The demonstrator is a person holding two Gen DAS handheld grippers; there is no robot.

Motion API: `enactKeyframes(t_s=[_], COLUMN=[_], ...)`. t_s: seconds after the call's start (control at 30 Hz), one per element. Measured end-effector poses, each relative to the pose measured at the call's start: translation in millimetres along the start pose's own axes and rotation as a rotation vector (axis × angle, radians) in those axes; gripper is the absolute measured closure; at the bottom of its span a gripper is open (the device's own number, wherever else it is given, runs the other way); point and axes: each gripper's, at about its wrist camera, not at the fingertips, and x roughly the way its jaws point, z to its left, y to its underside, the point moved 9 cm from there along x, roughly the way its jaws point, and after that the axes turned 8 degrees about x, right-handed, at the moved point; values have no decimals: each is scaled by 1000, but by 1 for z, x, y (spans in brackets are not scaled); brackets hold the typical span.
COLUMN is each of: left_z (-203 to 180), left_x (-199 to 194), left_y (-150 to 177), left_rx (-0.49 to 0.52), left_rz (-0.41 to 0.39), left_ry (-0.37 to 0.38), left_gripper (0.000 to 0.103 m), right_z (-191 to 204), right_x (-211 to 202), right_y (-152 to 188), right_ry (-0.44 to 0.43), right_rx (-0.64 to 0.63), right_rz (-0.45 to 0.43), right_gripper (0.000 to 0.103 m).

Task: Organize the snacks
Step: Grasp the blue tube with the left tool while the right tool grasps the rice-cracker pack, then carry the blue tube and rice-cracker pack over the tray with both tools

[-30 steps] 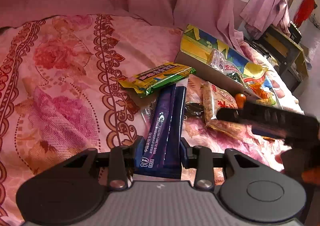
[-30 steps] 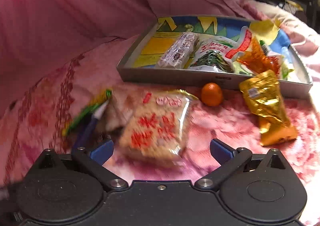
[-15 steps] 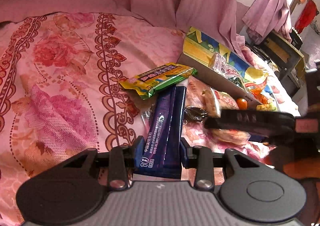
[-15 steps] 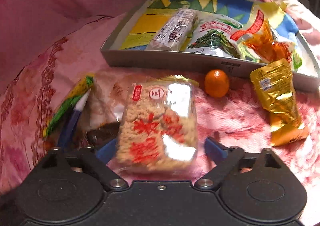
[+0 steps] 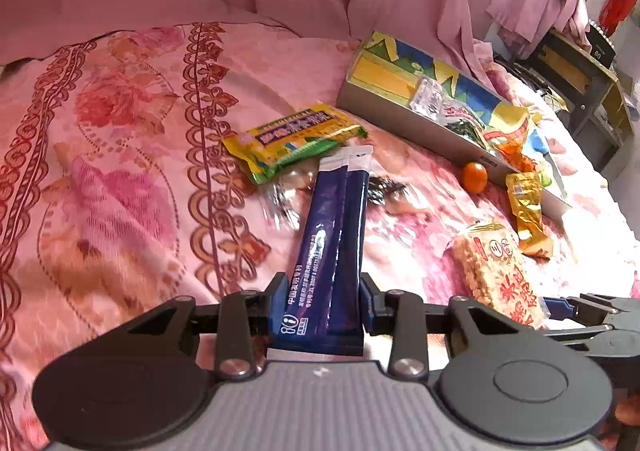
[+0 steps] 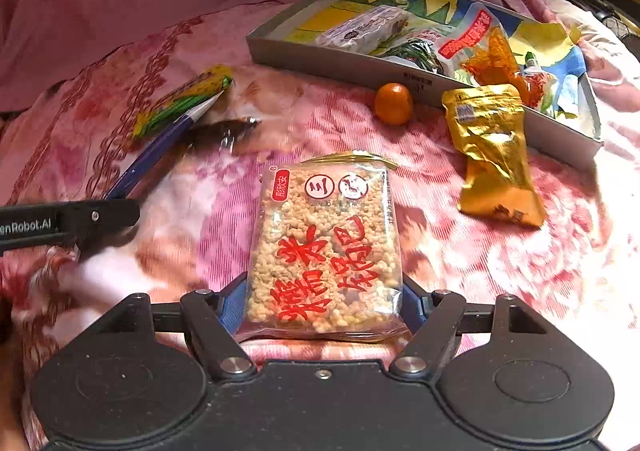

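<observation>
Snacks lie scattered on the bed [image 5: 120, 171] beside a tray [image 6: 360, 65] that holds several packets. The left claw [image 5: 322, 291] grips a pair of dark blue stick packets [image 5: 332, 235], pointing toward twelve o'clock. The right claw [image 6: 322, 301] is closing around a clear rice-cracker packet [image 6: 326, 247], its blue pads at the packet's two sides. At one o'clock from that packet sit a small orange [image 6: 393, 103] and a gold packet [image 6: 494, 151], both just beside the tray wall. A green-yellow packet [image 5: 294, 137] lies at eleven o'clock.
</observation>
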Motion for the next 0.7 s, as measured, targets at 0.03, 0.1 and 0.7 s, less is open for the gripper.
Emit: enactKeyframes(t_s=[0.03, 0.1, 0.7], left_z=[-2, -6, -26], left_x=[-3, -6, -13], left_y=[3, 6, 17], left_rx=[-9, -15, 27], left_rz=[2, 2, 21], left_ry=[-2, -7, -100], left_gripper=[63, 63, 63], right_z=[0, 0, -1], right_x=[-2, -2, 2], right_y=[1, 3, -1], right_ry=[-1, -3, 20], right_rx=[1, 6, 10], right_rz=[-7, -21, -87], right_gripper=[28, 28, 26])
